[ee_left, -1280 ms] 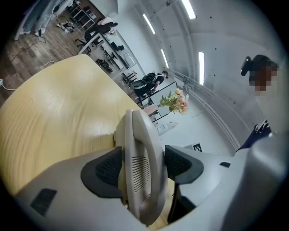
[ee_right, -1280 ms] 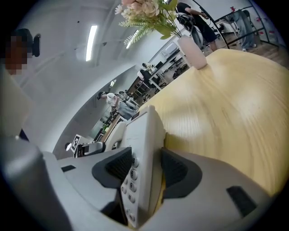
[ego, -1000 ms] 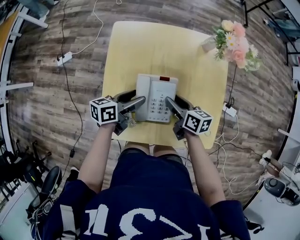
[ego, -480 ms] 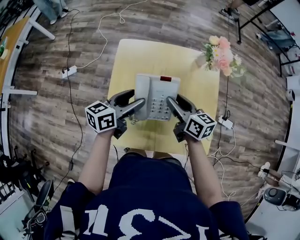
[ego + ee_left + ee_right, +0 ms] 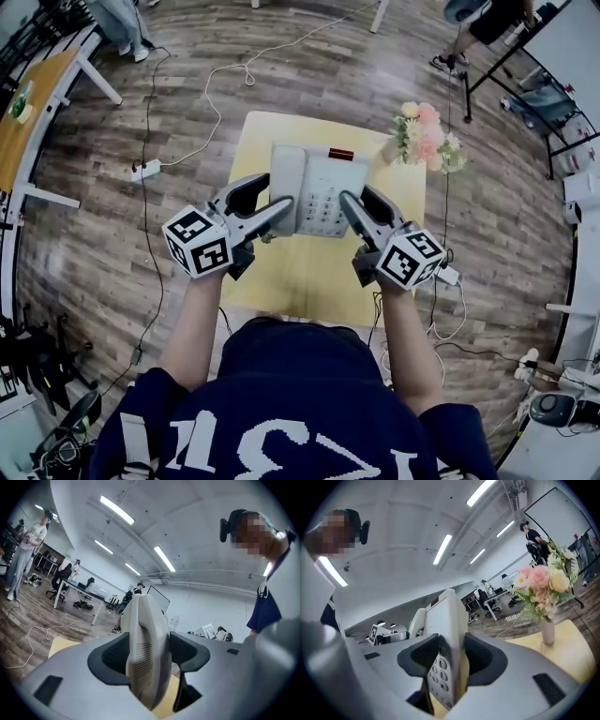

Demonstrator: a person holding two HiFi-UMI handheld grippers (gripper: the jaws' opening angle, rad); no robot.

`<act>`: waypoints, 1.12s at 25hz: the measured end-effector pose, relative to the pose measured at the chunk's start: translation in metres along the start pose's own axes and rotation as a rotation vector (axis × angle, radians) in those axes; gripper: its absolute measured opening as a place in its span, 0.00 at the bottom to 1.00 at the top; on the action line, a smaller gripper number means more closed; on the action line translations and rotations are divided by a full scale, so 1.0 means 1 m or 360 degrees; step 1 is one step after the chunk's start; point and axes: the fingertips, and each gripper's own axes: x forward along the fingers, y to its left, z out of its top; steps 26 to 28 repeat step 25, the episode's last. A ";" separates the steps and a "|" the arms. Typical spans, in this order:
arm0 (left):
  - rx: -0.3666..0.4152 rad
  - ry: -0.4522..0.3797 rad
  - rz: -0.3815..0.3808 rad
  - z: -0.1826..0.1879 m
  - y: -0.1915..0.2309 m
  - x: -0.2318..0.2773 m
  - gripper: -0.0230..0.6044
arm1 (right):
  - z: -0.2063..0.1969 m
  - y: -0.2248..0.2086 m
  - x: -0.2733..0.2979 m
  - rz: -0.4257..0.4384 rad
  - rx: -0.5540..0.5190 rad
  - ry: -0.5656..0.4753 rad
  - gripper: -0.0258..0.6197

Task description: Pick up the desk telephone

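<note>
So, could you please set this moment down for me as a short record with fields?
Task item: desk telephone, face up, held above the table
Left claw: shut on the telephone's handset side
Right claw: shut on its keypad side
Nearby: vase of flowers at the table's far right corner
Stage: telephone gripped from both sides, apparently clear of the tabletop

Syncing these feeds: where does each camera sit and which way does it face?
Head view: on the head, facing steeply down at phone and table; shows arms, torso, left gripper, right gripper.
Left gripper view: on that gripper, facing along jaws shut on the phone's handset side; torso at right.
Right gripper view: likewise, jaws shut on its keypad side; torso left, flowers right.
Shared: phone.
</note>
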 end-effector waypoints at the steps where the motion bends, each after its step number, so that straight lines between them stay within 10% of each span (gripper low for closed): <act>1: 0.0025 -0.0023 0.0002 0.006 -0.004 -0.002 0.48 | 0.007 0.004 -0.001 0.0012 -0.0024 -0.0017 0.33; 28: 0.0185 -0.0127 -0.0022 0.055 -0.029 -0.013 0.48 | 0.058 0.038 -0.005 0.0073 -0.0203 -0.0147 0.33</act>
